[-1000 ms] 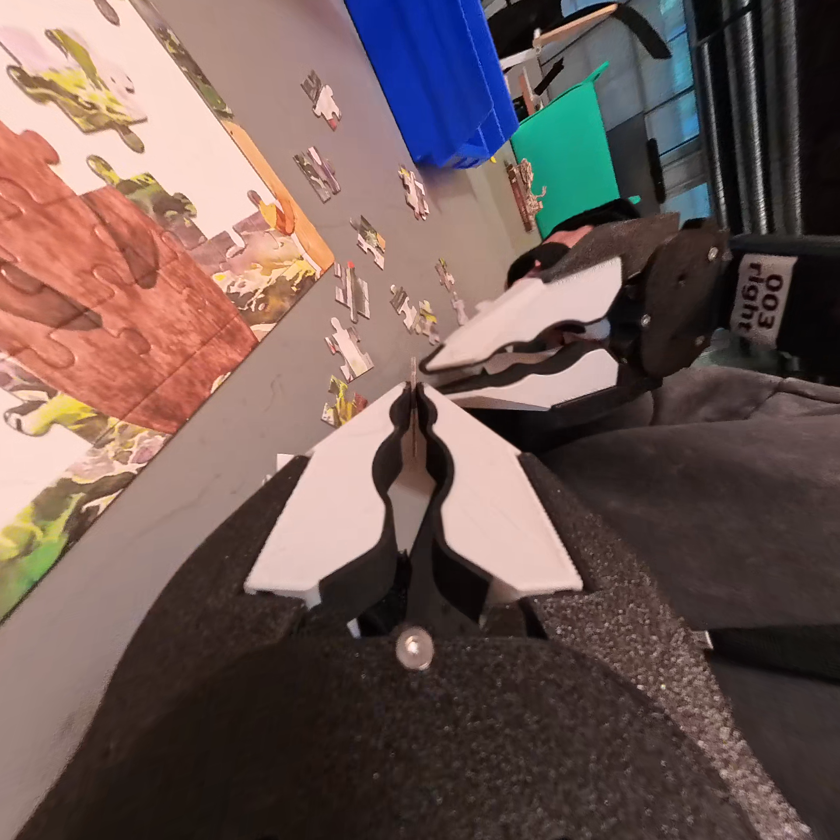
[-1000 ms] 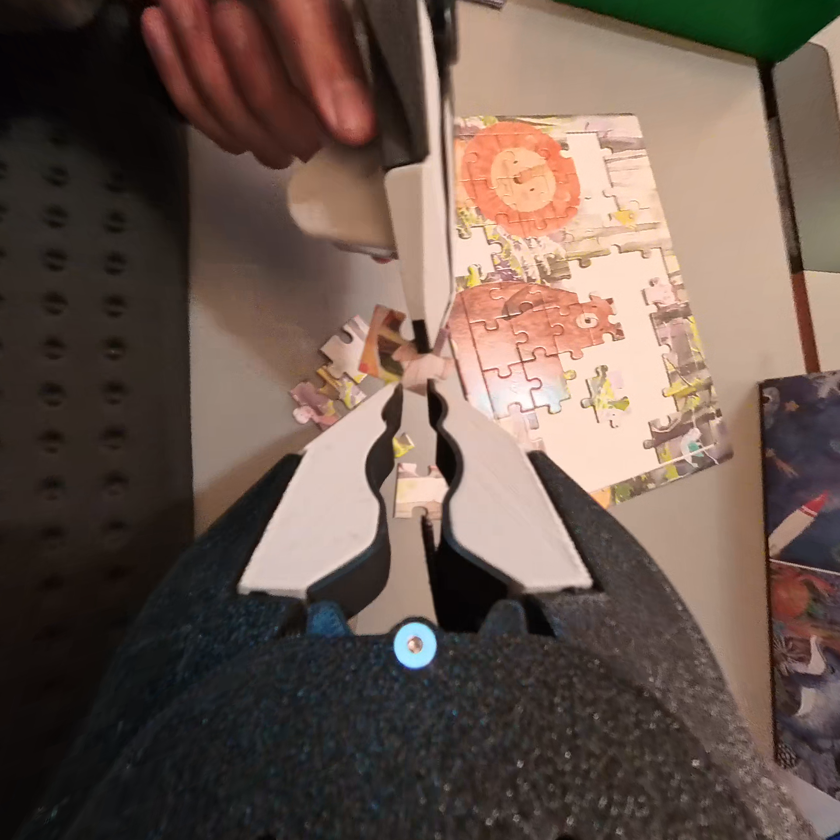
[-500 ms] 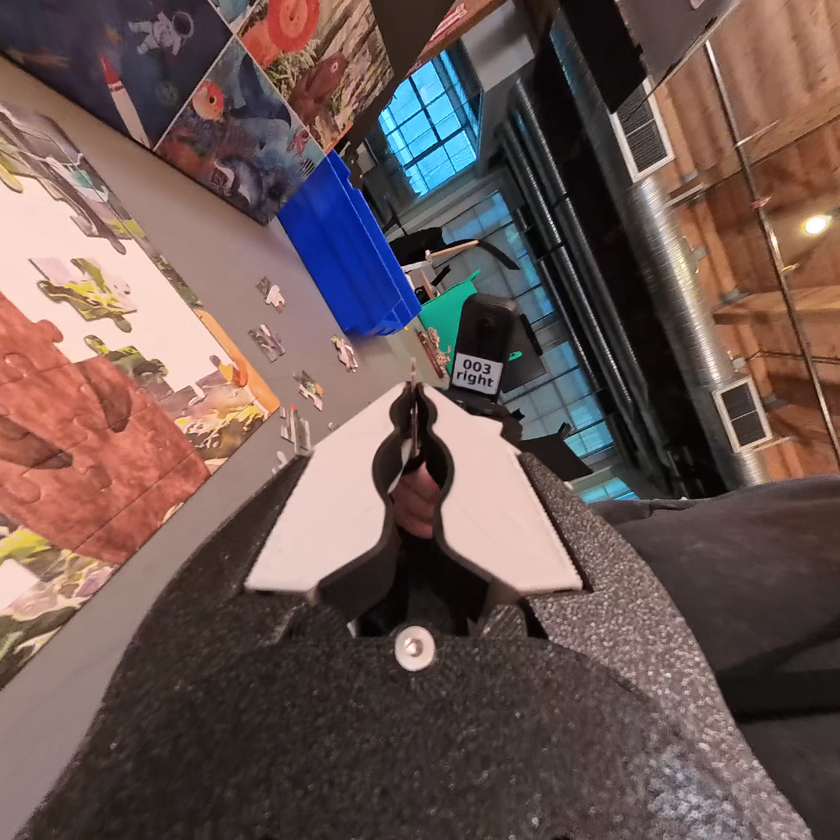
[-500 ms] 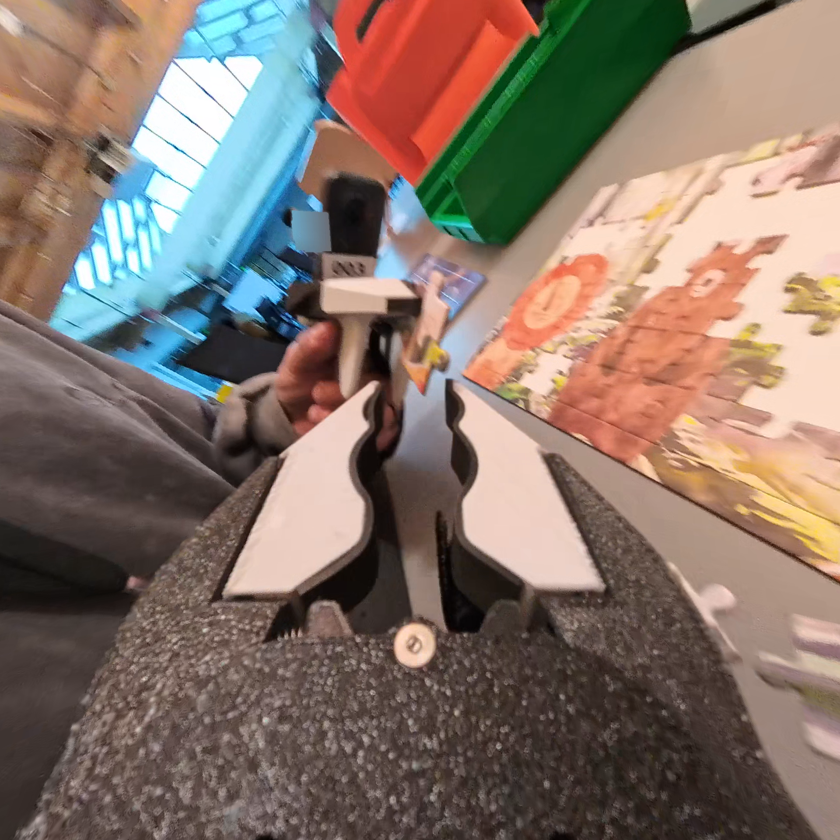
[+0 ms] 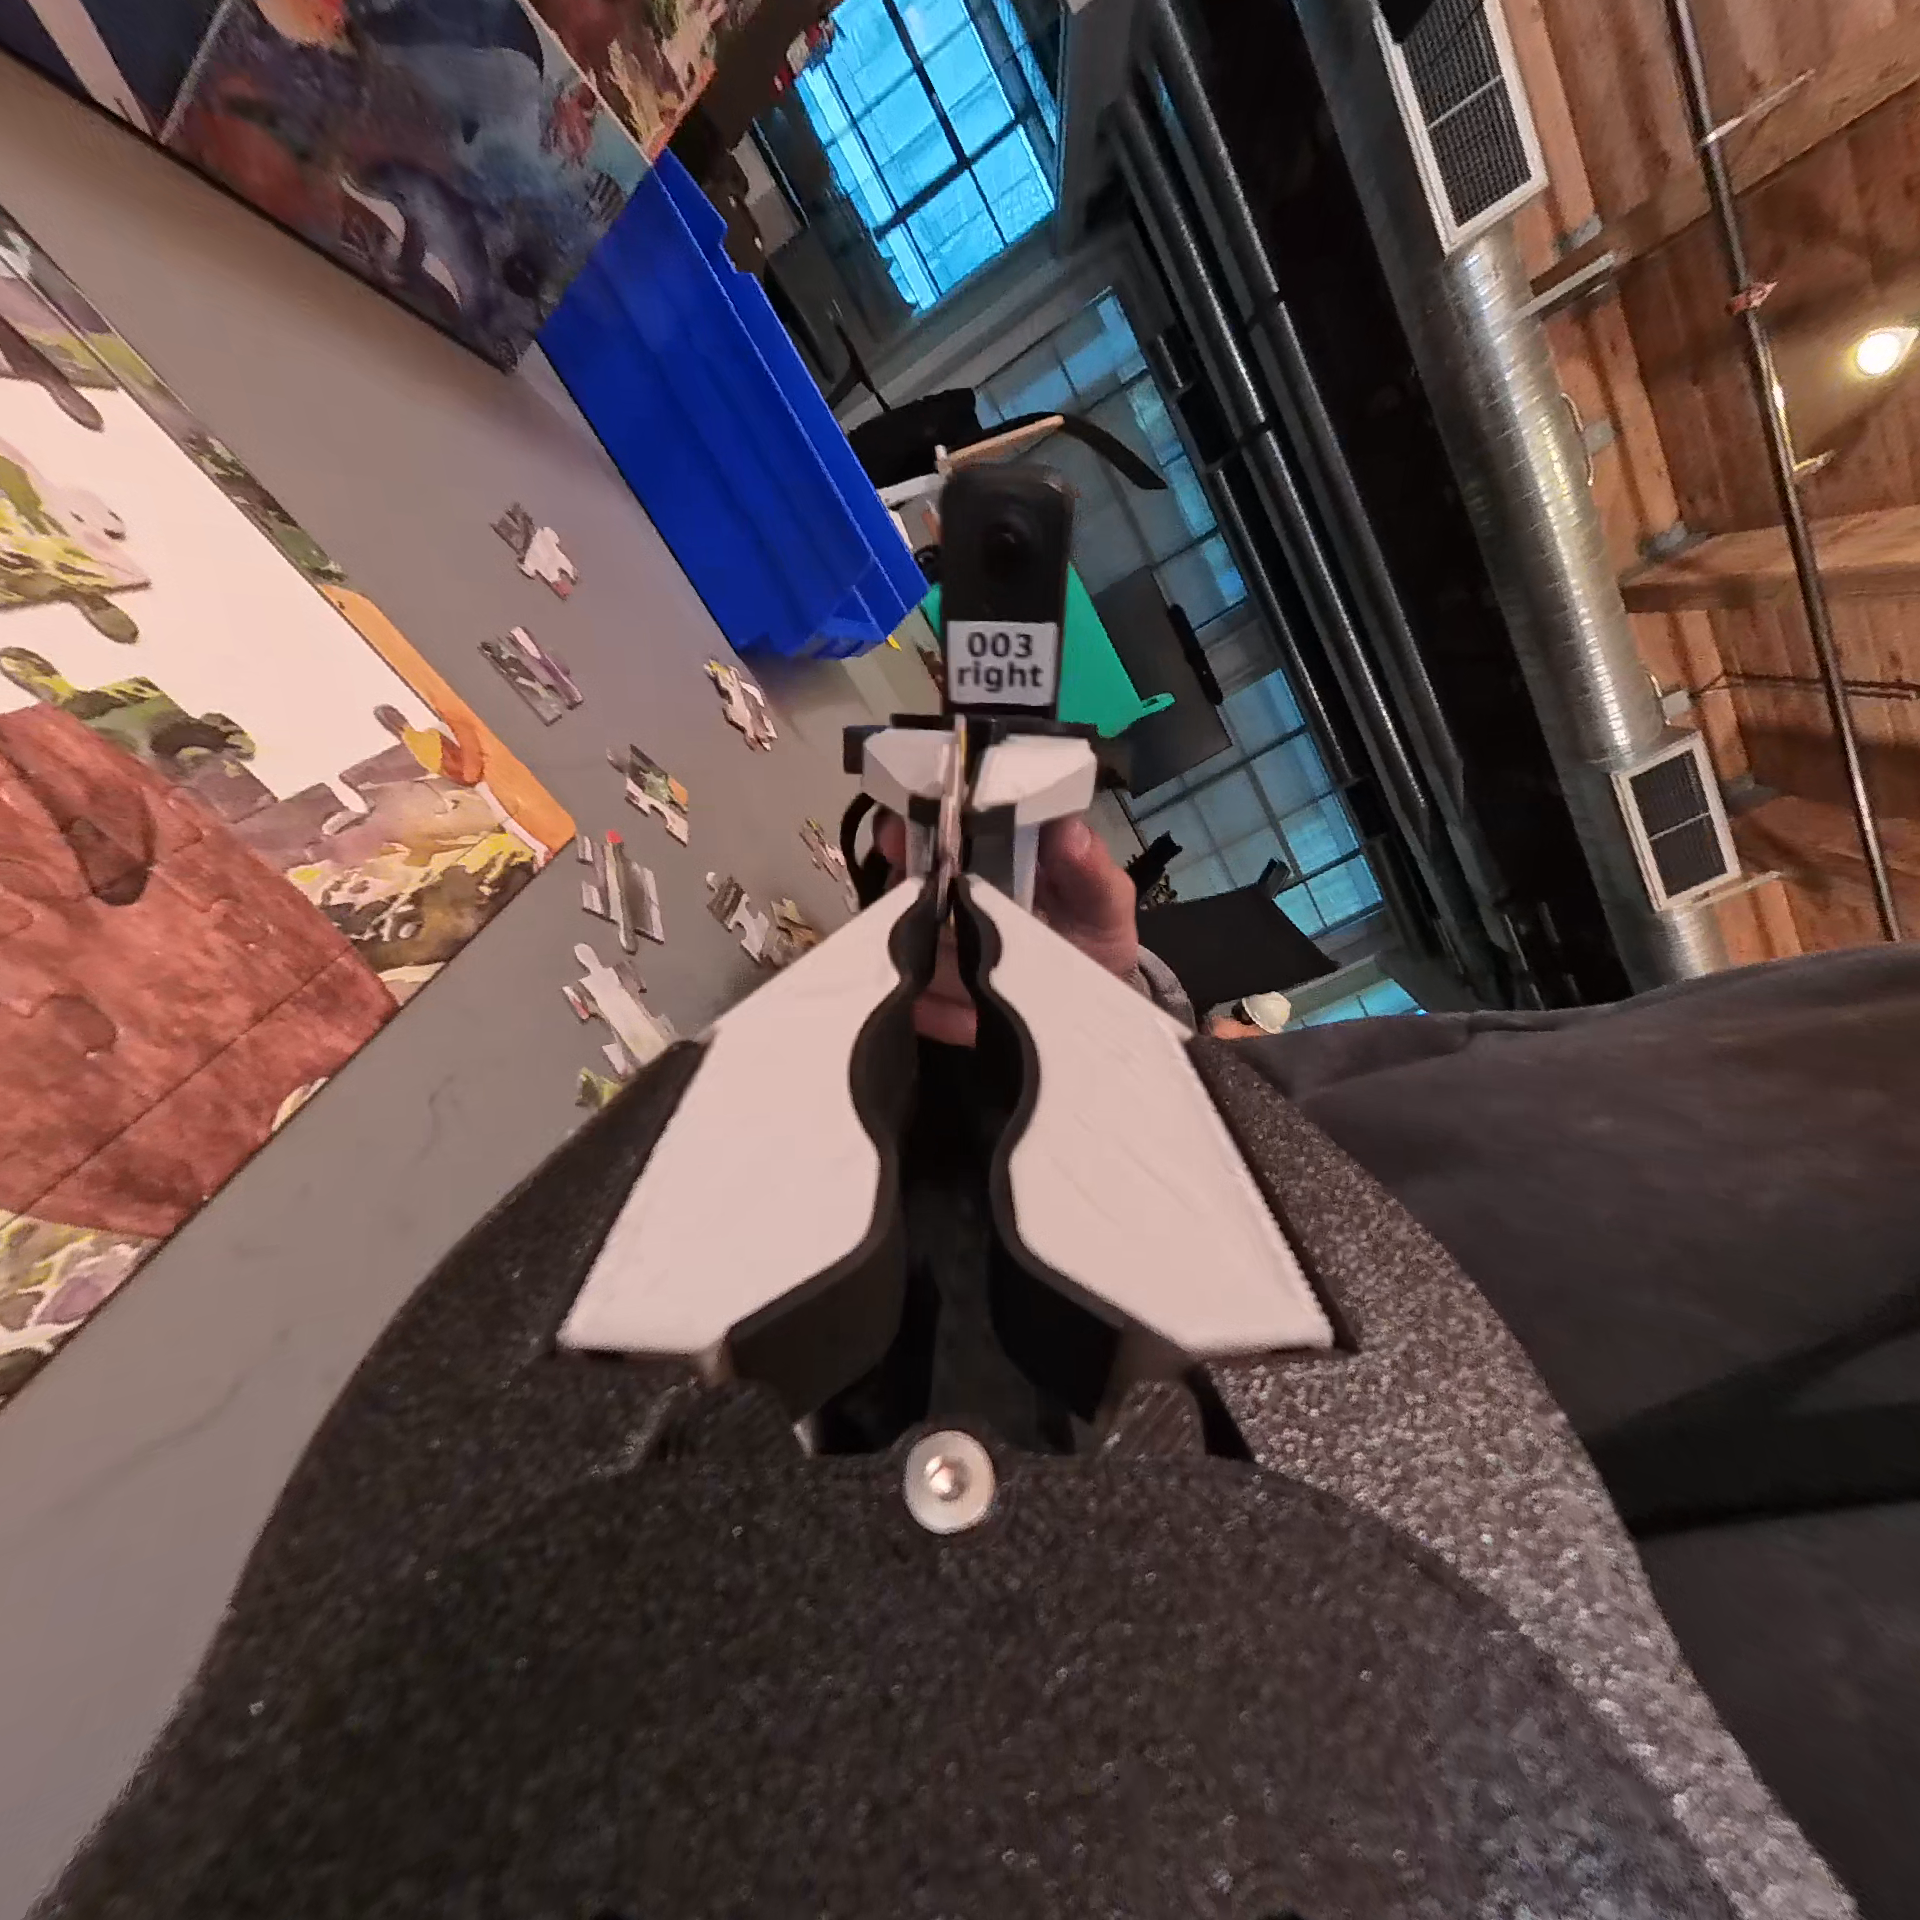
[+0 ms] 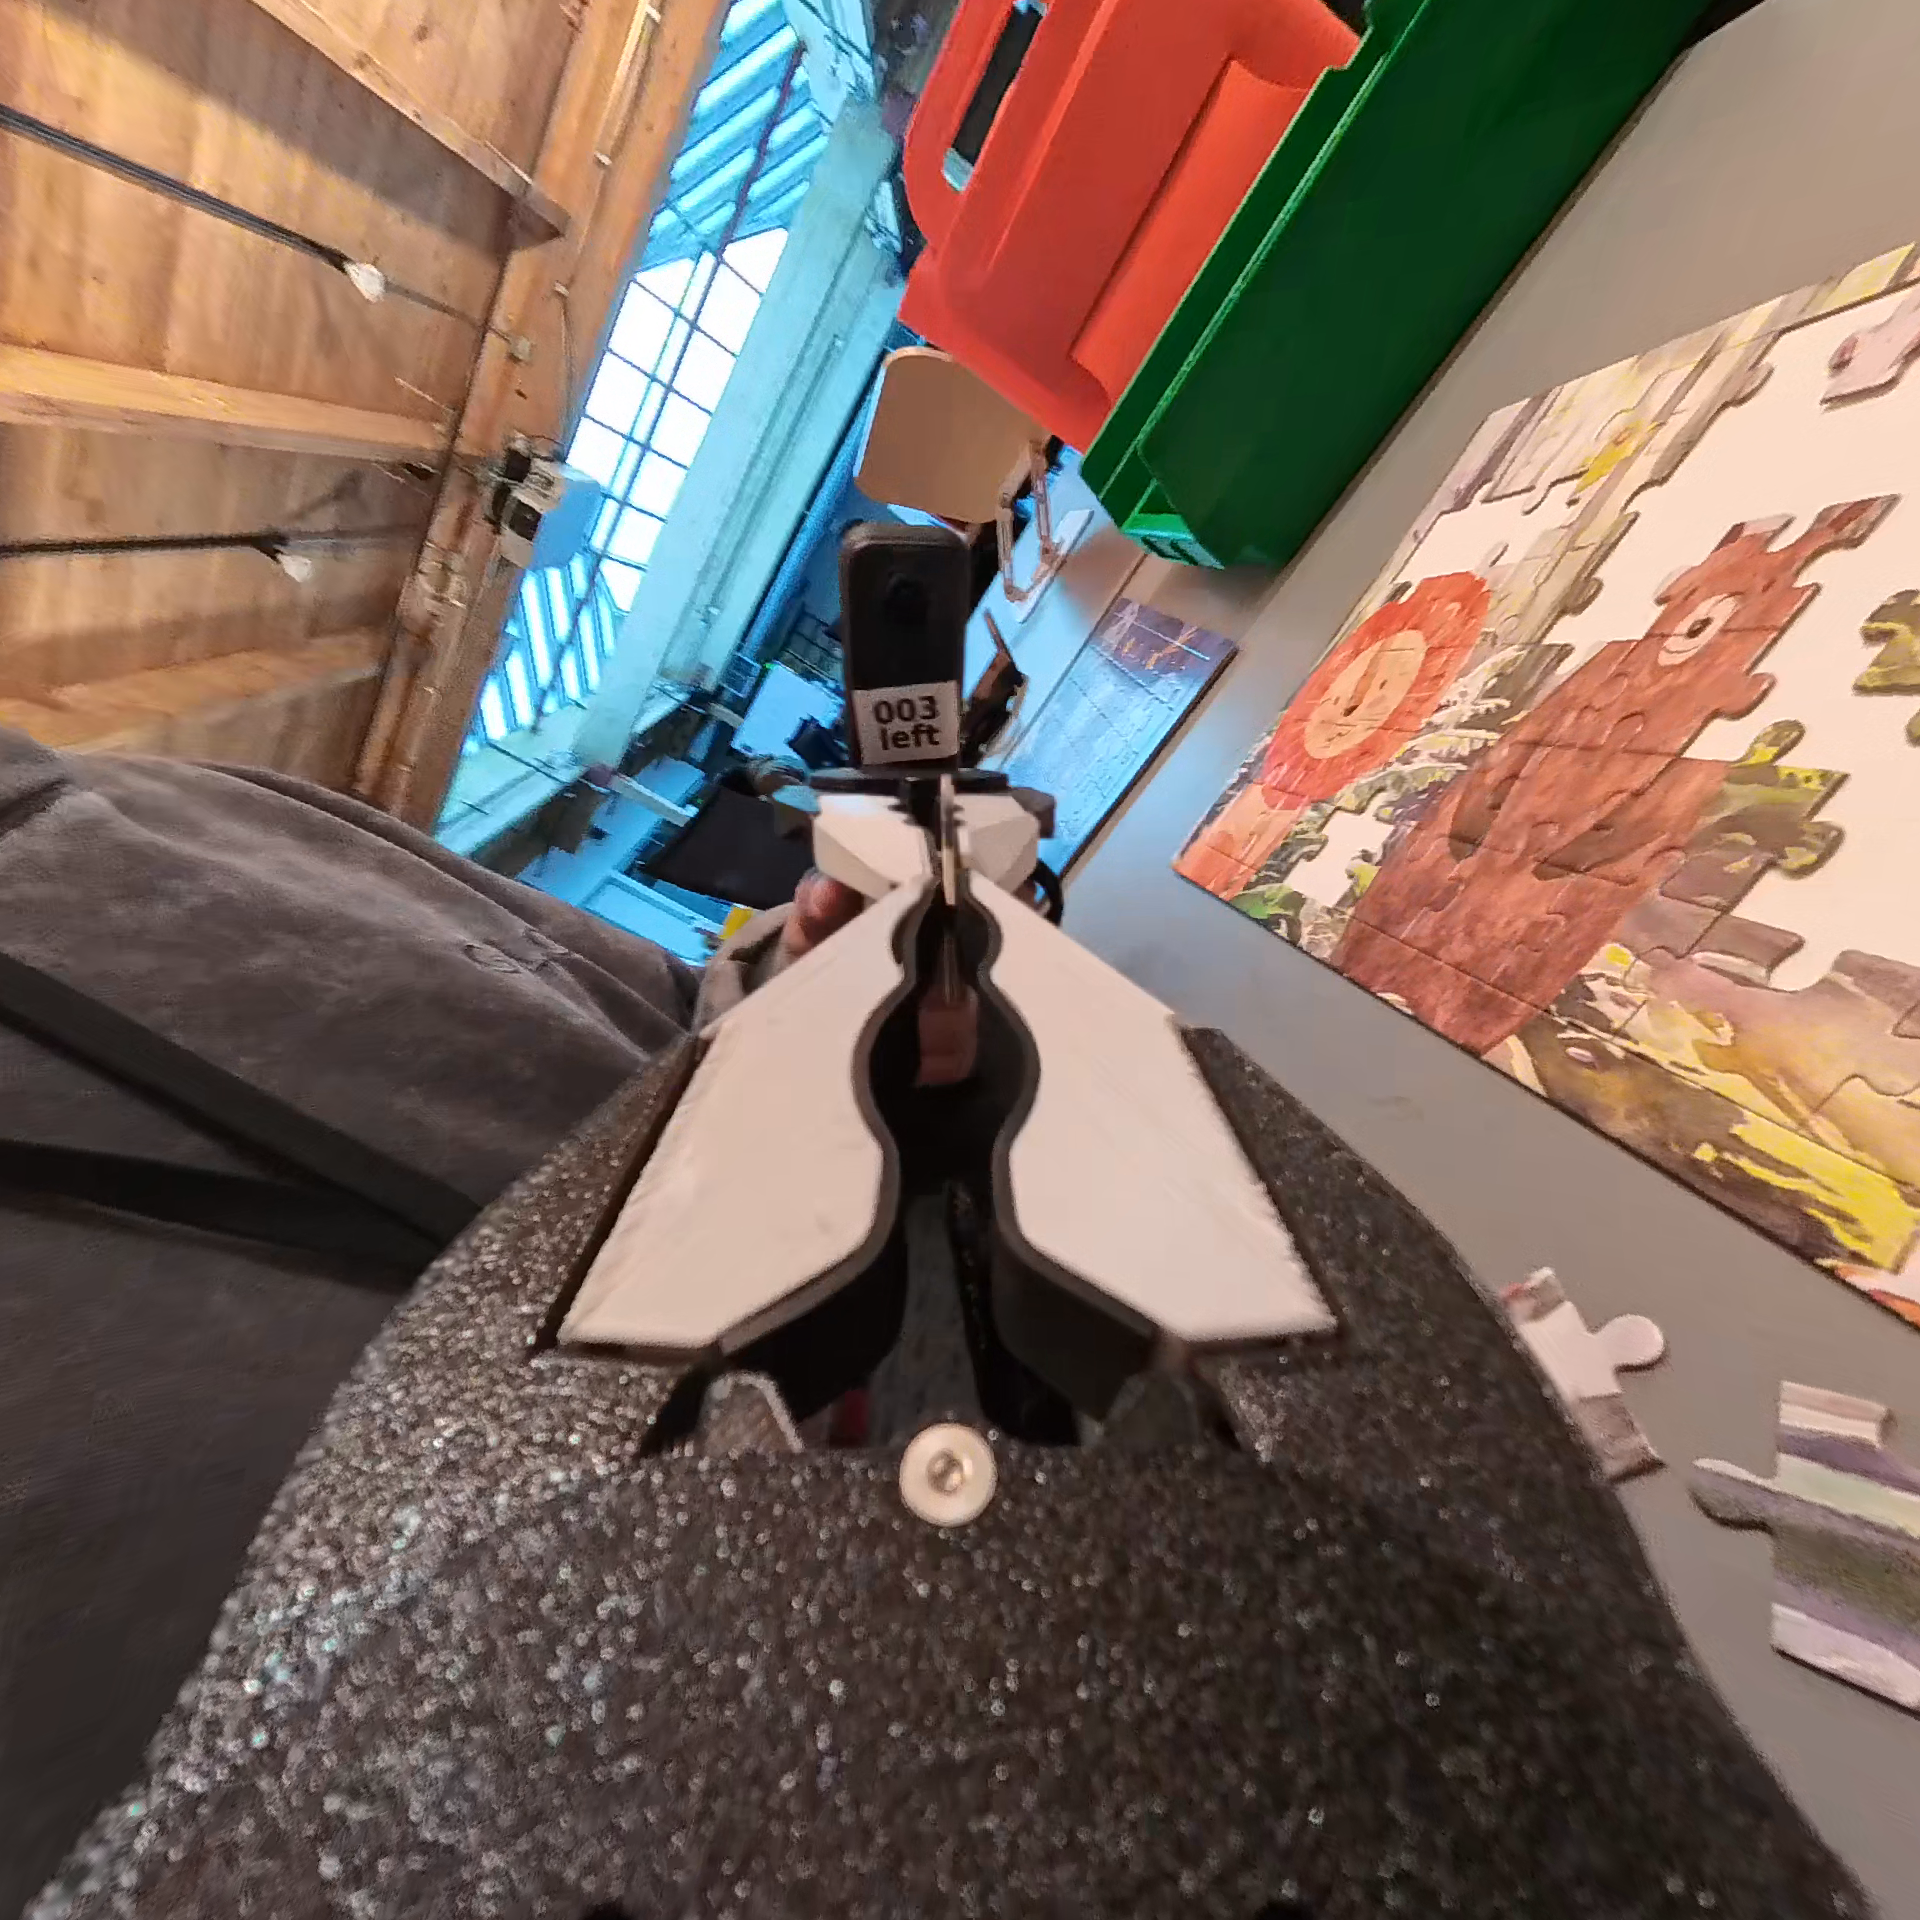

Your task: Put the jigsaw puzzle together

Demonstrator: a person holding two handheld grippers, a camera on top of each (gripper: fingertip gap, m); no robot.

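My two grippers point at each other above the table edge, tip to tip. My left gripper (image 5: 940, 899) is shut on a thin puzzle piece (image 5: 948, 831) seen edge-on. My right gripper (image 6: 951, 894) is shut on the same piece (image 6: 951, 868) from the other side. The right gripper also shows in the left wrist view (image 5: 961, 810), the left gripper in the right wrist view (image 6: 940, 847). The partly built jigsaw (image 5: 208, 644), with a brown bear and an orange lion, lies flat on the grey table; it also shows in the right wrist view (image 6: 1558, 779).
Several loose pieces (image 5: 634, 894) lie on the table beside the jigsaw, two near my right gripper (image 6: 1849, 1538). A blue bin (image 5: 727, 416) and a picture box (image 5: 416, 156) stand behind. A green bin (image 6: 1351, 312) and an orange bin (image 6: 1091, 208) stand past the jigsaw. A person's dark grey clothing (image 5: 1558, 1195) is close. Less than 4 cm separates the two grippers' tips.
Both grippers have lifted off the table and turned to face each other. My right gripper was open half a second ago and has shut on the piece held by my left gripper.
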